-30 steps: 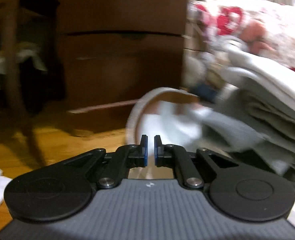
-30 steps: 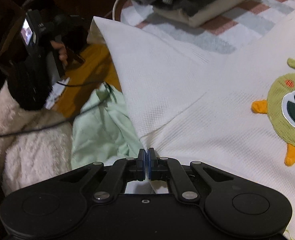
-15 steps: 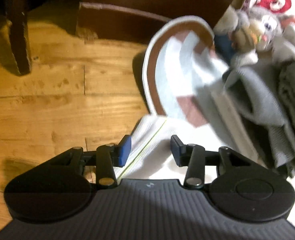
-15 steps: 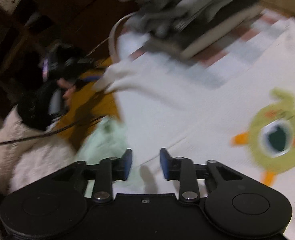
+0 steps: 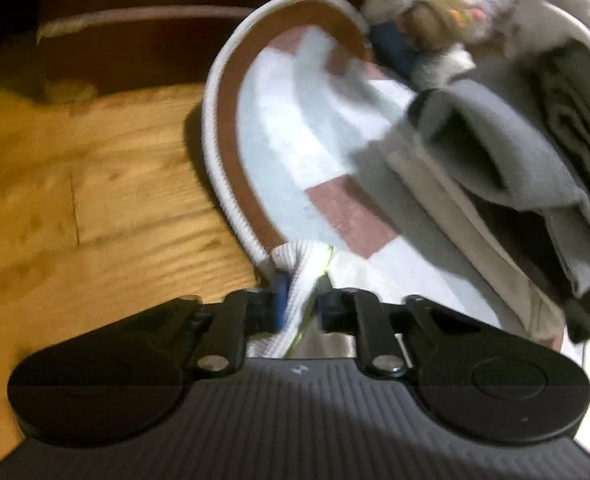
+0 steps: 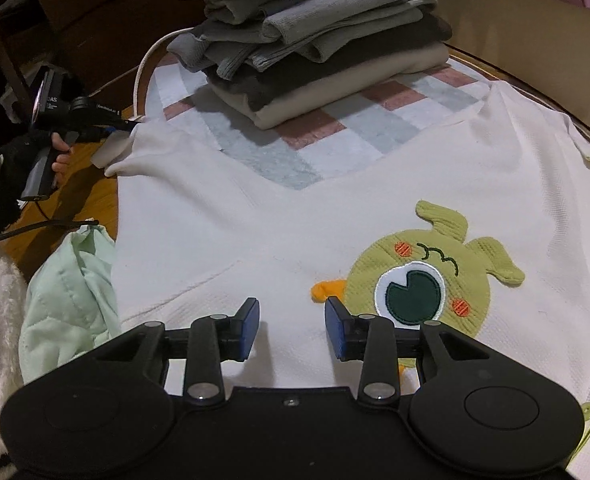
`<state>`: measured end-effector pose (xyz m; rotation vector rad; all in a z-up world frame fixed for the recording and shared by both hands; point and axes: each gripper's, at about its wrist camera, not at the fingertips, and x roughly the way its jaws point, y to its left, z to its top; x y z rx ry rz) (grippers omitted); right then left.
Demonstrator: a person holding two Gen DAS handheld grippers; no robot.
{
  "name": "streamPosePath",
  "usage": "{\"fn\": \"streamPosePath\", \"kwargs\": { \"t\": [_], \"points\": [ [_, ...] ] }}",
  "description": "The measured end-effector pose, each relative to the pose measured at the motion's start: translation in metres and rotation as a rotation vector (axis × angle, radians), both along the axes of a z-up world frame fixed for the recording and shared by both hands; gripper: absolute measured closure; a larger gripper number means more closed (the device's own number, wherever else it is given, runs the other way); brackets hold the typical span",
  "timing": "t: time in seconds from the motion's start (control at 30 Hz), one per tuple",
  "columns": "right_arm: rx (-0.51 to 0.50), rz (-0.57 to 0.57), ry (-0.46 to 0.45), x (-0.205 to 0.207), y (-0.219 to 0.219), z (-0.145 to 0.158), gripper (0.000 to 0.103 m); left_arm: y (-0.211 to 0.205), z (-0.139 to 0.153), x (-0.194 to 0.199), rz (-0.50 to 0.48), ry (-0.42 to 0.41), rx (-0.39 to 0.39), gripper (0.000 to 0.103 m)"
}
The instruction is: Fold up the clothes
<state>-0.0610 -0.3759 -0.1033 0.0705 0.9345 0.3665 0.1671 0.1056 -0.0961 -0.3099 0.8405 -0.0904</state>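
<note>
The white shirt [image 6: 295, 216] lies flat on the checked mat [image 6: 255, 148]; my left tongs [image 5: 301, 304], just closing, pinch its sleeve end [image 5: 301, 280] at the mat's edge. My right tongs [image 6: 292, 330], just opening, hover half open above it. A stack of folded clothes [image 6: 307, 36] sits just behind, and a green garment [image 6: 67, 292] on its left.

The left gripper [image 5: 299, 298] is angling downward, its jaws having just been closing, and is now pinching a white sleeve cuff [image 5: 301, 276] between its blue pads [image 5: 281, 300]. The right gripper [image 6: 292, 330] is tilting downward, its jaws having just been opening, standing apart with nothing between them.
</note>
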Motion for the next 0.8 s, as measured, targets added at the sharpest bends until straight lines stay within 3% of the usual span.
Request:
{"fn": "streamPosePath", "kwargs": {
  "t": [0.17,0.23,0.37,0.4,0.5,0.57,0.63,0.67,0.7,0.8],
  "points": [
    [0.026,0.032,0.013,-0.005,0.002,0.001,0.062,0.001,0.046,-0.017,0.093,-0.247,0.097,0.091],
    [0.1,0.082,0.033,-0.007,0.005,0.003,0.061,-0.006,0.048,-0.016,0.09,-0.272,0.14,0.091],
    [0.305,0.17,0.091,-0.011,0.011,0.009,0.056,-0.03,0.031,0.003,0.019,-0.226,0.322,0.091],
    [0.299,0.185,0.099,-0.012,0.014,0.01,0.055,-0.034,0.026,0.007,0.005,-0.212,0.355,0.091],
    [0.233,0.221,0.111,-0.016,0.022,0.015,0.055,-0.029,0.012,0.016,0.049,-0.132,0.352,0.088],
    [0.18,0.223,0.115,-0.022,0.019,0.02,0.055,-0.03,0.014,0.013,0.074,-0.118,0.447,0.086],
    [0.147,0.183,0.11,-0.029,0.007,0.028,0.055,-0.037,0.027,0.0,0.056,-0.177,0.48,0.076],
    [0.135,0.156,0.104,-0.034,-0.001,0.033,0.055,-0.039,0.036,-0.013,0.026,-0.228,0.456,0.063],
    [0.135,0.122,0.105,-0.038,-0.009,0.038,0.055,-0.043,0.043,-0.023,-0.012,-0.257,0.429,0.055],
    [0.132,0.019,0.11,-0.053,-0.038,0.055,0.055,-0.061,0.062,-0.051,-0.145,-0.321,0.341,0.055]
  ]
}}
